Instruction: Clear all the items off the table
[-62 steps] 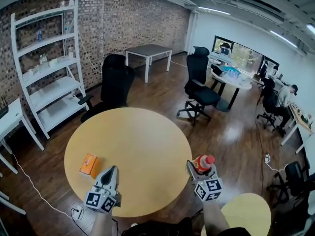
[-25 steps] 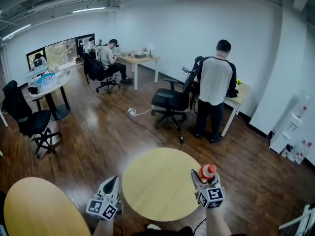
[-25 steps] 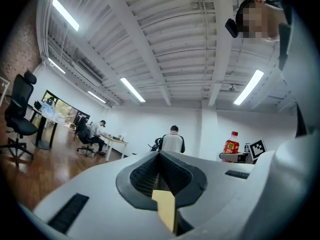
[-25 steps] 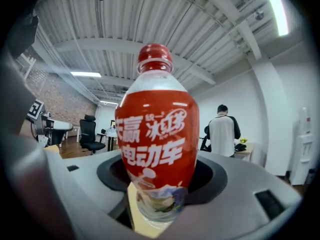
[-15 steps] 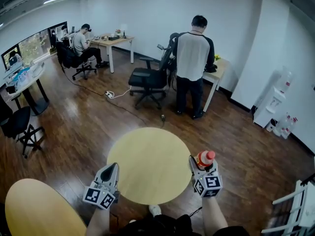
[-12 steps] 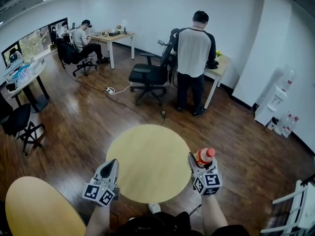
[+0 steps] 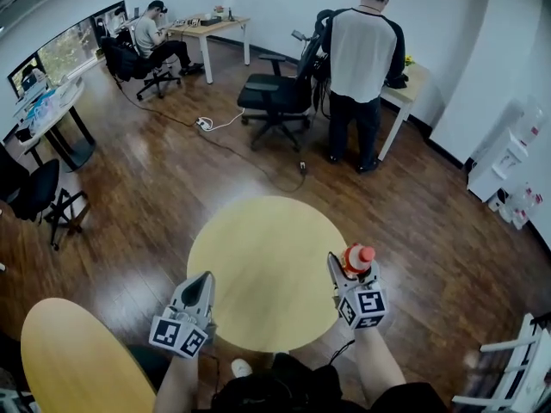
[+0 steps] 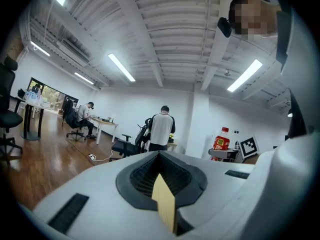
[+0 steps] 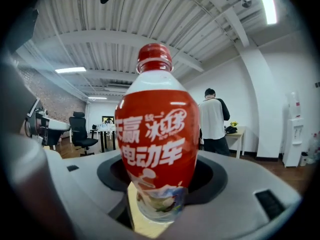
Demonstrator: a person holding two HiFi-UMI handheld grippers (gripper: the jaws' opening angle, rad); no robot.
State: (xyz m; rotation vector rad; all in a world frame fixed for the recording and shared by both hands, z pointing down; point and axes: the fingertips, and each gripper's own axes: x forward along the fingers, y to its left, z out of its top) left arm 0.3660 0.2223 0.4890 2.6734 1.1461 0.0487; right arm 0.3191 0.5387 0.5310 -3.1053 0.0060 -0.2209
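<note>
1. Round table [image 7: 258, 261]: pale yellow top, middle of the head view, standing on the floor [image 7: 146, 196]
2. Second round table [image 7: 73, 360]: same pale yellow top, lower left, cut by the frame edge, apart from the first
3. Floor: dark glossy wood planks, carrying both tables
4. On the floor, beyond the round table: white power strip [image 7: 205, 124]; black office chair [image 7: 277, 100] on castors; standing person [image 7: 366, 67] beside a light wooden wall table [image 7: 411, 89]
5. On the floor, left: pedestal table [image 7: 53, 110] bearing bluish items too small to tell
6. On the floor, lower right: white shelf unit [image 7: 508, 377], partly in frame
</note>
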